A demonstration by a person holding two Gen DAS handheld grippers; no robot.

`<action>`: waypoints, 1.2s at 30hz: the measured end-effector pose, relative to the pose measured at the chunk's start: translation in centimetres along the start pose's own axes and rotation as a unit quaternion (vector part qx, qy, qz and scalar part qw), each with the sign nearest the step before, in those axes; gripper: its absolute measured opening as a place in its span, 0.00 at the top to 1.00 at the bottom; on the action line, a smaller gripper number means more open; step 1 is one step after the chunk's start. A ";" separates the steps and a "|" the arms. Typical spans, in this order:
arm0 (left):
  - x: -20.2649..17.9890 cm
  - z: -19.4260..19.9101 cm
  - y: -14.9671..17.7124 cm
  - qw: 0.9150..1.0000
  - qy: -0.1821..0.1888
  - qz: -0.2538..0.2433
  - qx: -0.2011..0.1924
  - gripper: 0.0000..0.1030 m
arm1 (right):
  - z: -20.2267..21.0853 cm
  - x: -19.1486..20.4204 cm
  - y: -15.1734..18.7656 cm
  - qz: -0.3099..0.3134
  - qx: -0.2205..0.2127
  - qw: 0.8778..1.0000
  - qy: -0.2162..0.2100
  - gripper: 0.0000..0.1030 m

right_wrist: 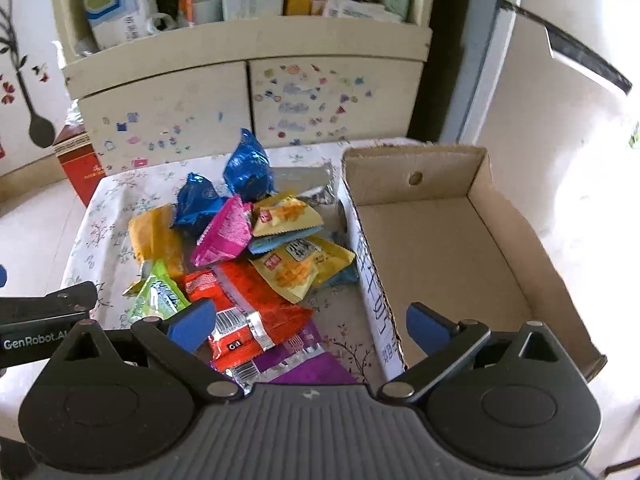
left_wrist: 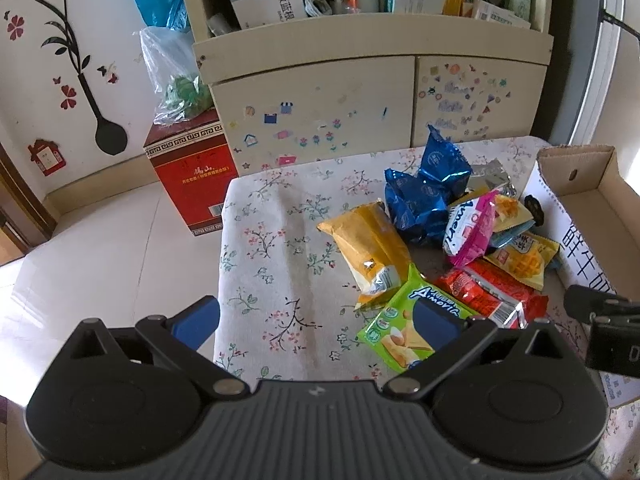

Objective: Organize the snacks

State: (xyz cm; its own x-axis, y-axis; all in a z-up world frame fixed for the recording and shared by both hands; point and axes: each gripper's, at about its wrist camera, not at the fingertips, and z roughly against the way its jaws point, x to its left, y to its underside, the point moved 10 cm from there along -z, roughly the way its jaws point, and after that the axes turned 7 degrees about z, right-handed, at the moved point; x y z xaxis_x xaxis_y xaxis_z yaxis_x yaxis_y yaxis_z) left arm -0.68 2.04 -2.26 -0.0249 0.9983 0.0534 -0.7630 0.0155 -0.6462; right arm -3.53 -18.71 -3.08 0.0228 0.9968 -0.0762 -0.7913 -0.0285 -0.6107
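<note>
With both the left gripper (left_wrist: 316, 322) and right gripper (right_wrist: 308, 322) spread wide and empty, the topmost red foil snack packet (right_wrist: 244, 300) is best lifted first into the empty brown cardboard box (right_wrist: 516, 224).

A table covered by a floral cloth (left_wrist: 276, 240) carries a heap of snack packets and, just to their right, an open cardboard box (right_wrist: 448, 240). Directly on the cloth lie a yellow packet (left_wrist: 370, 248), a green packet (left_wrist: 404, 320), a red packet (right_wrist: 244, 300), a purple packet (right_wrist: 304, 360) and blue packets (left_wrist: 420, 196). A pink packet (right_wrist: 224, 234) and waffle packets (right_wrist: 300, 264) rest on the heap.
</note>
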 end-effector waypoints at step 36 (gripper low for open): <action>-1.4 -1.4 0.9 1.000 -0.018 -0.007 0.021 0.01 | -1.4 0.2 0.6 0.028 0.017 0.997 0.066 0.00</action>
State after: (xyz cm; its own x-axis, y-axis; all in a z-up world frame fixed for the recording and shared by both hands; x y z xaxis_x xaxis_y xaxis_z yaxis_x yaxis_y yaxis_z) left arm -0.44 0.68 -3.96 -0.0367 0.9952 0.0911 -0.7896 0.0270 -0.6130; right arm -3.16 -18.65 -4.52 0.0562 0.9753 -0.2136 -0.8137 -0.0792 -0.5759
